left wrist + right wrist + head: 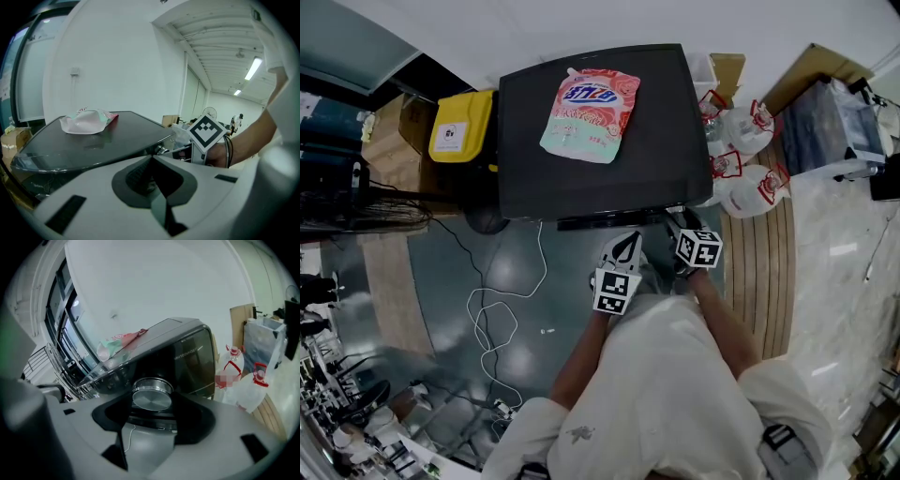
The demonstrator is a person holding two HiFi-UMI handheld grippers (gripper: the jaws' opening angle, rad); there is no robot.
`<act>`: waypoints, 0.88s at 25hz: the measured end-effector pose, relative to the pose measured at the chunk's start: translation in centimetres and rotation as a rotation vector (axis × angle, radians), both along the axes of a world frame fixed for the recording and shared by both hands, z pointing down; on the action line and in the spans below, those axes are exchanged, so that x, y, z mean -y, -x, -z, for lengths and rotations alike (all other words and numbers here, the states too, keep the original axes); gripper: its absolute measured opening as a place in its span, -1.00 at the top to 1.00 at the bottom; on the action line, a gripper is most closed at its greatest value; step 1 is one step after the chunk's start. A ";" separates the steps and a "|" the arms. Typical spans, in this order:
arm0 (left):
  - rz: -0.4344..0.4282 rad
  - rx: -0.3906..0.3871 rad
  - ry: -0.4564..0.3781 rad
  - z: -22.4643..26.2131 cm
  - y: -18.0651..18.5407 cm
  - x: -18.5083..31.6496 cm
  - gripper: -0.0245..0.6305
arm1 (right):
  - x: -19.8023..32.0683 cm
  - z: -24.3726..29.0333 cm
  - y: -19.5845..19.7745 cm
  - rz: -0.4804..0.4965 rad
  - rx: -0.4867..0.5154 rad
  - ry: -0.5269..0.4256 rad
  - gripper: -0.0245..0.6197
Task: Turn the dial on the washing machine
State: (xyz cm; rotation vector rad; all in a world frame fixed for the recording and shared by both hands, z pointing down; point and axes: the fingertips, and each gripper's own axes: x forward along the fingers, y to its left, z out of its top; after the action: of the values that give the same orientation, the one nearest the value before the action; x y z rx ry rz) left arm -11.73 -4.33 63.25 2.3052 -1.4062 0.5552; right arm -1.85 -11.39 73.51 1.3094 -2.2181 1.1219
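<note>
Grasp step: right gripper (151, 411) jaws clamp the dial (151, 397), centre frame (left gripper (152, 164) jaws together, idle); next, I'd judge, a twist.

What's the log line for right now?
right gripper: shut on dial | left gripper: shut, empty | pouch: on washing machine top

White short-sleeved shirt (675, 375); pale grey left gripper (627, 244) and right gripper (677, 223), dark-lined jaws, black-and-white marker cubes (698, 248).

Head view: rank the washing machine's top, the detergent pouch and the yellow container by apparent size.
1. washing machine's top, clearly largest.
2. detergent pouch.
3. yellow container, somewhat smaller-looking, though it sits farther from the camera.
</note>
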 end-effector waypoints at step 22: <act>-0.005 0.006 0.001 0.0 -0.4 -0.1 0.89 | 0.3 0.1 -0.4 -0.101 0.274 0.068 0.06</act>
State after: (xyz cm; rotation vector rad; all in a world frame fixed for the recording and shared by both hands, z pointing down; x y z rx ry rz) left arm -11.33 -4.18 63.22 2.3080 -1.4032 0.5647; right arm -1.49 -11.65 73.44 1.3206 -2.2974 1.4801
